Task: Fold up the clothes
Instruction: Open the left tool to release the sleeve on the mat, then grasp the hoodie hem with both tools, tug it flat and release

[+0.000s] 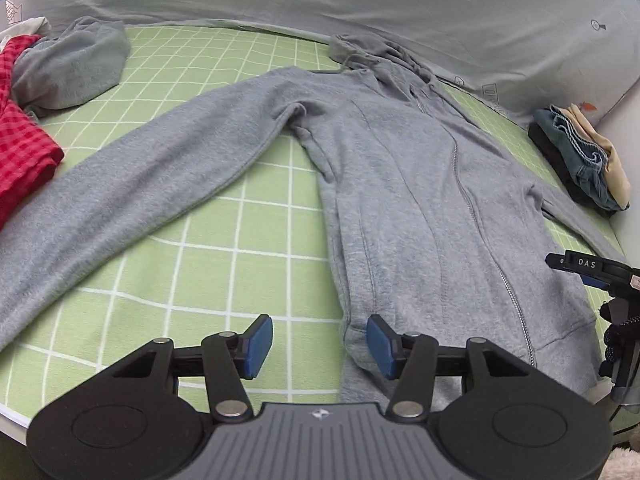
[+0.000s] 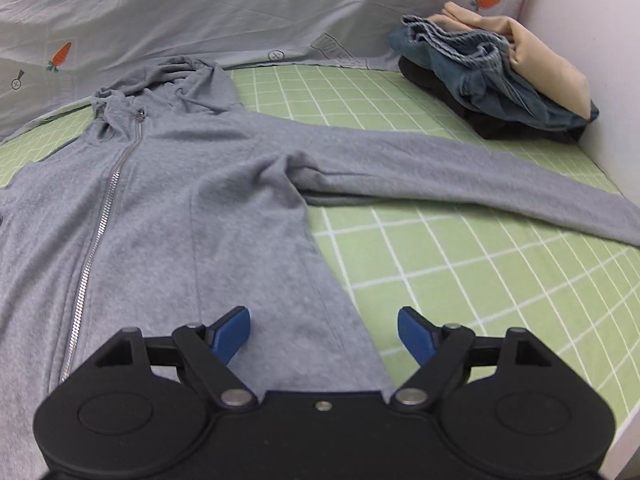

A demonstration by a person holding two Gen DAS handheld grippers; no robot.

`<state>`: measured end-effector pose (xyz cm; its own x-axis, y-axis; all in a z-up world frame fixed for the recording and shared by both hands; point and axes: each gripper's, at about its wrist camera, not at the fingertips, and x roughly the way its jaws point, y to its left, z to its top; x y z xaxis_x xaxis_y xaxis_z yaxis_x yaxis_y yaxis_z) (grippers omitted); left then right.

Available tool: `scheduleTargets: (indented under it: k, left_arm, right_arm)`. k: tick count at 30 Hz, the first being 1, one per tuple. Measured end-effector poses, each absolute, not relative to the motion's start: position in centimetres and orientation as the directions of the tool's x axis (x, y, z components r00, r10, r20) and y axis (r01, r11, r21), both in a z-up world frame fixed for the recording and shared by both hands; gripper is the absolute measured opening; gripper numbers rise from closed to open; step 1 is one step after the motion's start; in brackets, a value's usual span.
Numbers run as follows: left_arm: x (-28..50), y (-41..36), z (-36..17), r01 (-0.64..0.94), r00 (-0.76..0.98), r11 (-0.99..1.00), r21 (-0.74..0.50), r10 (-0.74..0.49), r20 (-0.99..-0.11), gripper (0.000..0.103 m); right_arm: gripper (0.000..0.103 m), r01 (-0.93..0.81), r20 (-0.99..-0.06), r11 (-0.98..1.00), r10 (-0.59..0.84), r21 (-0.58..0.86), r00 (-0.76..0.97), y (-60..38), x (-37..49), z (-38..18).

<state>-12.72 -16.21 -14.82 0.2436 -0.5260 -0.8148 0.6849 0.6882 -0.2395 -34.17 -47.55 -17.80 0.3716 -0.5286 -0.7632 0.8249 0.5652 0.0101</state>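
Note:
A grey zip-up hoodie point(image 1: 400, 184) lies flat, front up, on the green checked sheet point(image 1: 240, 240), with both sleeves spread out sideways. It also shows in the right wrist view point(image 2: 180, 200). My left gripper point(image 1: 320, 346) is open and empty over the hoodie's bottom left hem corner. My right gripper point(image 2: 324, 334) is open and empty over the bottom right hem corner. The right gripper also shows at the edge of the left wrist view point(image 1: 600, 276).
A crumpled grey garment point(image 1: 72, 68) and a red checked cloth point(image 1: 20, 120) lie at the left. A stack of folded clothes point(image 2: 500, 72) sits at the back right by a white wall point(image 2: 608, 80). A carrot-print sheet point(image 2: 200, 8) hangs behind.

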Motion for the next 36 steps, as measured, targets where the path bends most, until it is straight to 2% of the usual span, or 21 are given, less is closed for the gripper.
scheduleTargets:
  k: [1,2,3,4,5,7,11,12,13,14,15,20,24,26,27,31,36]
  left_arm:
    - [-13.3,-16.5,-15.0,0.685,0.248,0.69,-0.233,-0.522,-0.816,0.051]
    - [-13.7,-16.6,-15.1,0.678,0.251,0.696,-0.237,-0.522,-0.815,0.051]
    - [-13.9,-16.5,-15.2,0.667,0.248,0.701,-0.251,-0.527,-0.813,0.043]
    - [-14.0,-16.3,-15.2,0.657,0.23,0.7,-0.282,-0.542,-0.808,0.023]
    - [-14.0,-16.2,-15.3,0.644,0.214,0.7,-0.309,-0.552,-0.806,0.013]
    - [-14.3,-16.1,-15.4,0.615,0.222,0.72,-0.321,-0.549,-0.806,0.011]
    - [-15.0,-16.3,-14.9,0.622,0.259,0.731,-0.279,-0.53,-0.808,0.011]
    - [-15.0,-16.2,-14.8,0.622,0.269,0.735,-0.269,-0.523,-0.809,0.018]
    - [-15.1,-16.1,-14.7,0.614,0.284,0.747,-0.253,-0.509,-0.812,0.033]
    - [-15.2,-15.9,-14.7,0.607,0.299,0.758,-0.24,-0.497,-0.815,0.04]
    - [-15.3,-15.6,-14.8,0.601,0.306,0.764,-0.236,-0.492,-0.815,0.05]
    - [-16.0,-15.2,-15.6,0.62,0.182,0.701,-0.353,-0.566,-0.805,0.05]
    - [-18.1,-16.2,-15.9,0.63,0.288,0.733,-0.255,-0.526,-0.8,0.048]
    - [-18.3,-16.2,-15.9,0.594,0.32,0.768,-0.239,-0.498,-0.806,0.027]
    - [-18.3,-16.2,-15.9,0.572,0.324,0.784,-0.241,-0.485,-0.812,0.01]
    - [-18.9,-16.0,-15.4,0.54,0.31,0.816,-0.207,-0.421,-0.852,0.009]
    - [-19.1,-16.0,-14.2,0.498,0.289,0.852,-0.16,-0.337,-0.896,0.01]
  right_arm:
    - [0.08,0.829,-0.766,0.557,-0.515,0.042,0.385,-47.6,-35.4,-18.0]
    - [0.073,0.824,-0.762,0.564,-0.509,0.054,0.399,-47.4,-36.2,-18.0]
    - [0.065,0.814,-0.756,0.578,-0.508,0.057,0.414,-47.1,-36.7,-18.0]
    - [0.042,0.803,-0.753,0.593,-0.502,0.058,0.425,-46.9,-36.9,-17.9]
    - [0.021,0.791,-0.753,0.609,-0.494,0.057,0.435,-46.7,-37.0,-17.8]
    - [0.015,0.767,-0.752,0.639,-0.478,0.056,0.453,-46.3,-37.1,-17.7]
    - [0.015,0.715,-0.751,0.697,-0.444,0.054,0.489,-45.6,-37.3,-17.4]
    - [0.017,0.712,-0.753,0.7,-0.438,0.056,0.49,-45.6,-37.4,-17.4]
    - [0.024,0.714,-0.757,0.697,-0.435,0.06,0.488,-45.8,-37.5,-17.4]
    - [0.032,0.716,-0.76,0.695,-0.431,0.064,0.486,-46.0,-37.6,-17.4]
    - [0.034,0.718,-0.764,0.693,-0.427,0.067,0.484,-46.2,-37.8,-17.4]
    - [0.033,0.687,-0.78,0.716,-0.355,0.127,0.515,-46.8,-39.0,-17.1]
    - [0.031,0.661,-0.783,0.739,-0.334,0.128,0.525,-46.5,-39.5,-17.1]
    - [0.018,0.649,-0.783,0.752,-0.331,0.119,0.527,-46.3,-39.4,-17.1]
    - [0.016,0.642,-0.783,0.758,-0.326,0.119,0.53,-46.1,-39.4,-17.0]
    - [0.011,0.634,-0.8,0.767,-0.32,0.095,0.507,-45.4,-39.7,-16.7]
    - [0.013,0.628,-0.836,0.773,-0.284,0.09,0.47,-45.1,-40.1,-16.1]
